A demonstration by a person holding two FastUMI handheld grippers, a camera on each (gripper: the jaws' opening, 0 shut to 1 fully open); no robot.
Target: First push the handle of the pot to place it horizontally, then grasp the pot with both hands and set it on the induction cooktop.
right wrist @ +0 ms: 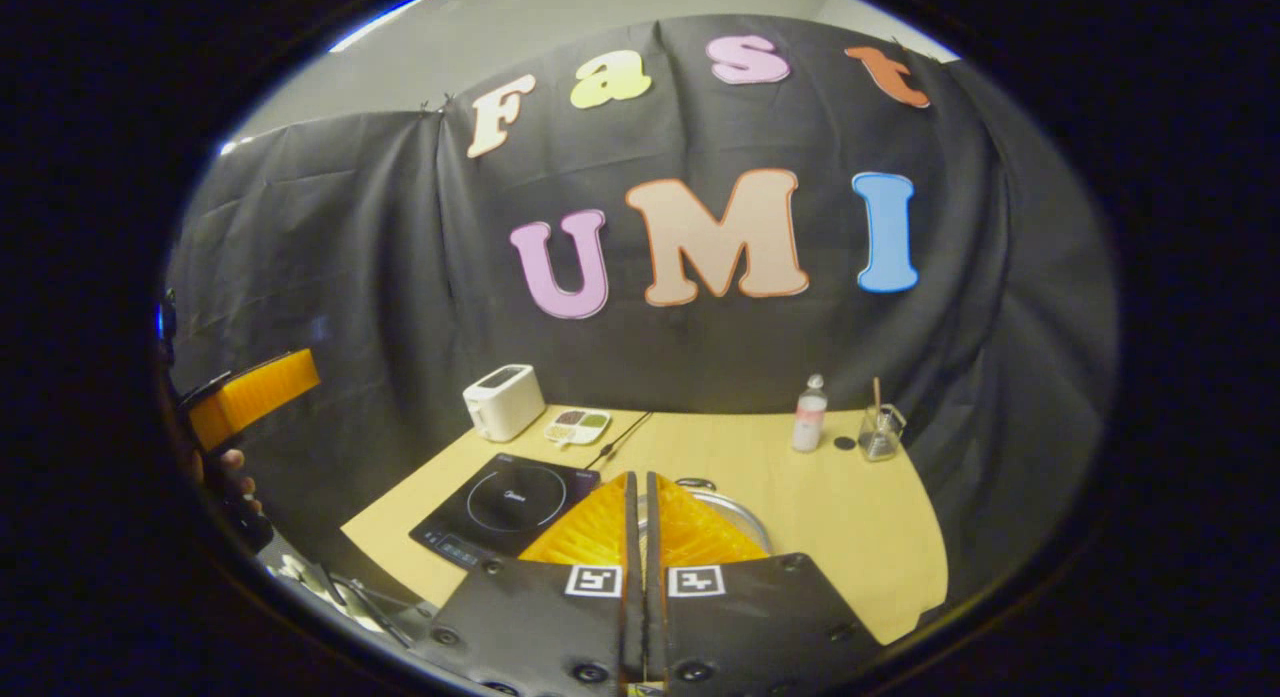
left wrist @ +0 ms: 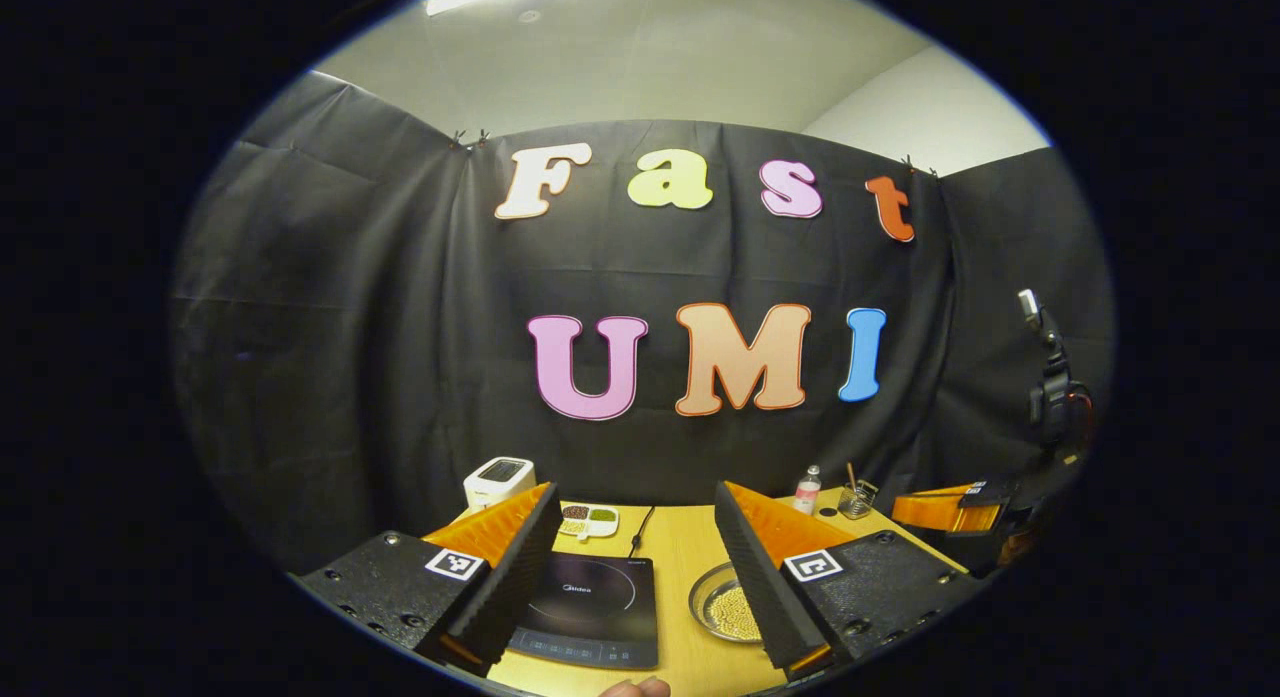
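Pot sits on the wooden table, just to the right of the induction cooktop and not on it; in the left gripper view its round metal rim shows open at the top, pale round beads covering its bottom. Handle direction and long axis cannot be told: the left gripper's right-hand finger hides the pot's right part, and in the right gripper view only an arc of the rim and a small dark loop at its far edge peek out behind the fingers. Left gripper is held above the near table edge with its fingers spread wide apart, nothing between them; the cooktop lies in the gap, the pot beside and partly behind the right-hand finger. Right gripper has its fingers drawn together with only a thin slit, gripping nothing; the pot lies straight ahead, just beyond the tips. Writing: a small pale logo at the centre of the cooktop's ring, too small to read; square black-and-white markers on both grippers' bodies. Back of table, left to right: white toaster, small divided dish of dark and green bits, a dark cord running to the cooktop, pale bottle, glass cup holding a stick.
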